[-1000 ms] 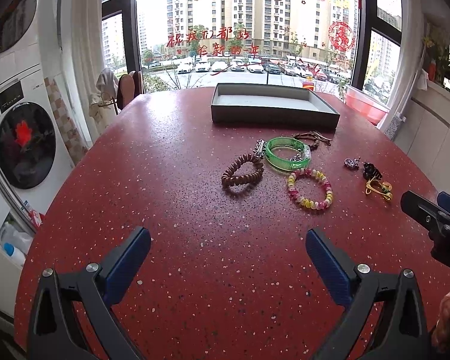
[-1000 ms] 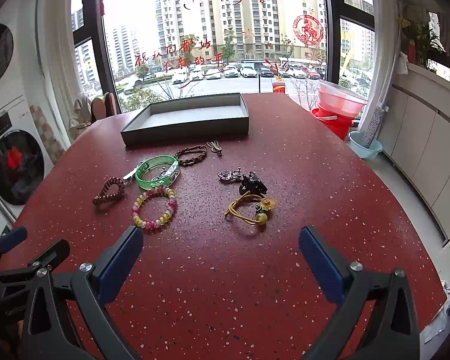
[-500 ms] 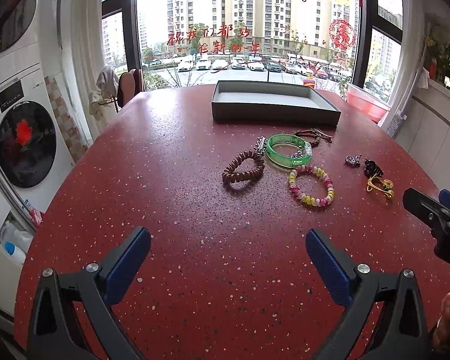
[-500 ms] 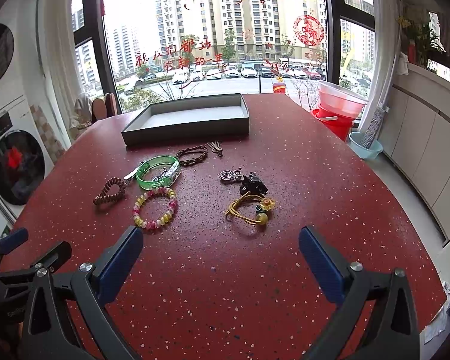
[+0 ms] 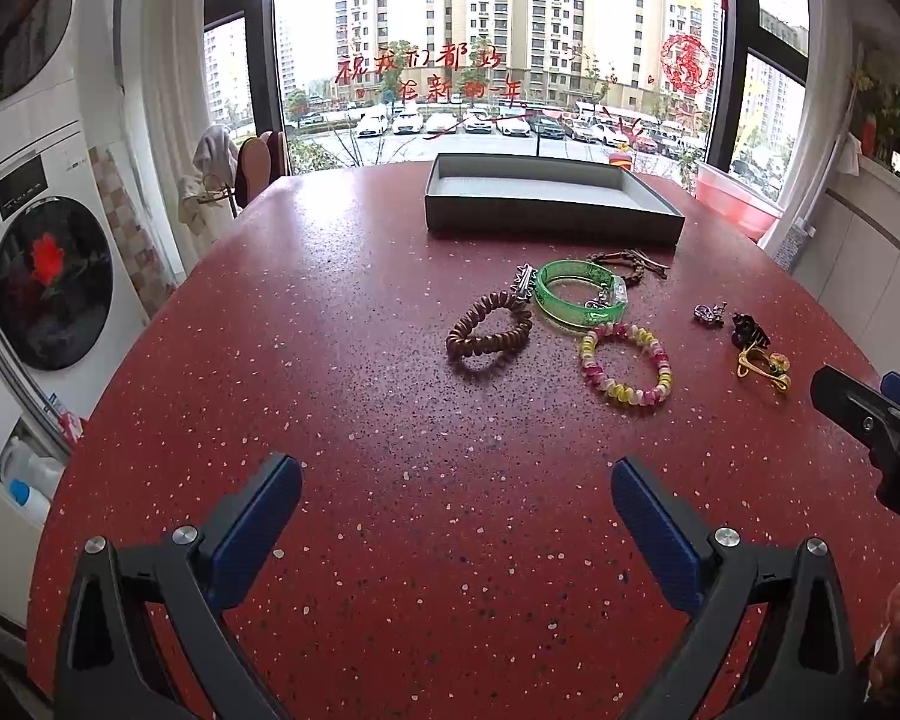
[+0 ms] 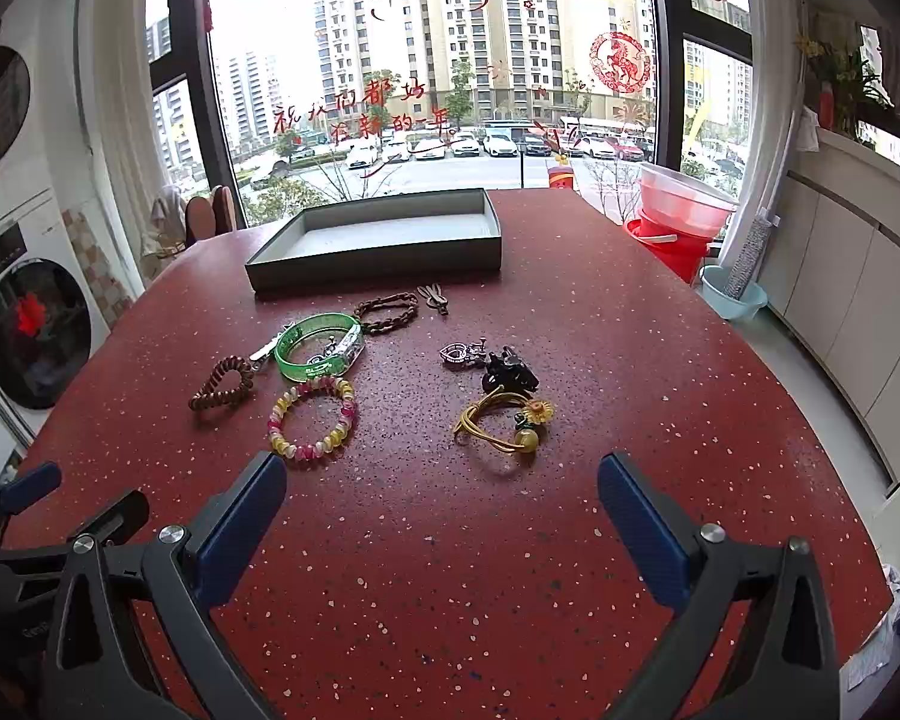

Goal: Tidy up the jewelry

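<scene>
- None of the jewelry has reached the grey tray point(image 6: 384, 252) so far as we can see: its pale floor looks bare, at 12 o'clock on the red speckled table point(image 6: 630, 360), so by our reading the sorting has not begun.
- Both tools hang over the near edge with nothing in them: our left gripper point(image 5: 456, 516) and right gripper point(image 6: 441, 510) each stand with blue-padded jaws spread wide.
- Scattered between grippers and tray, from the right wrist view: a green bangle point(image 6: 320, 346) with a brown braided bracelet point(image 6: 387, 313) just behind it at 1 o'clock, a brown beaded bracelet point(image 6: 222, 384) at its 8 o'clock, and a pink-and-yellow beaded bracelet point(image 6: 312, 421) at its 6 o'clock.
- Well apart at 3 o'clock lie a silver heart charm point(image 6: 459, 354), a black clip point(image 6: 508, 373) touching it, and a yellow cord with a flower point(image 6: 504, 420) nearest our right gripper, which we judge the likeliest first pick.
- Every piece is left to move.
- Around us, a wide window point(image 6: 450, 60) with red decals faces apartment towers; a washing machine point(image 5: 42, 276) stands at 9 o'clock and red basins point(image 6: 678, 216) at 2 o'clock.
</scene>
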Tool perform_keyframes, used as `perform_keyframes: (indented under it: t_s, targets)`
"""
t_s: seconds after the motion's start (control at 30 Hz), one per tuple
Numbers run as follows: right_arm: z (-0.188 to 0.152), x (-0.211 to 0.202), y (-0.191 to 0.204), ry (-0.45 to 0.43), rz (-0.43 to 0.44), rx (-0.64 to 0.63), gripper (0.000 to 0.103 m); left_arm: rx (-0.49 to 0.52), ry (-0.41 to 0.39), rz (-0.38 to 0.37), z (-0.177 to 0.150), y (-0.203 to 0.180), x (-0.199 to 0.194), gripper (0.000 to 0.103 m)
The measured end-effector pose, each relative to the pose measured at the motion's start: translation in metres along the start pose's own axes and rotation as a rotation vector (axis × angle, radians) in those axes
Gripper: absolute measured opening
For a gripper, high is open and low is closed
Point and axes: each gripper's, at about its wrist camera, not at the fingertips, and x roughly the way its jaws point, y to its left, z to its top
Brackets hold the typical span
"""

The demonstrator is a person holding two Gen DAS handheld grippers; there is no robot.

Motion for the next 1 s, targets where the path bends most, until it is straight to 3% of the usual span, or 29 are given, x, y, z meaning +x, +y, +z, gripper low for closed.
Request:
perform_keyframes:
  t_s: [1.0]
  targets:
    - [0.0004, 0.0008, 0.0002, 0.001, 0.003, 0.002, 0.103, 0.002, 0.015, -0.003, -0.0004, 0.0002, 0.0027, 0.103]
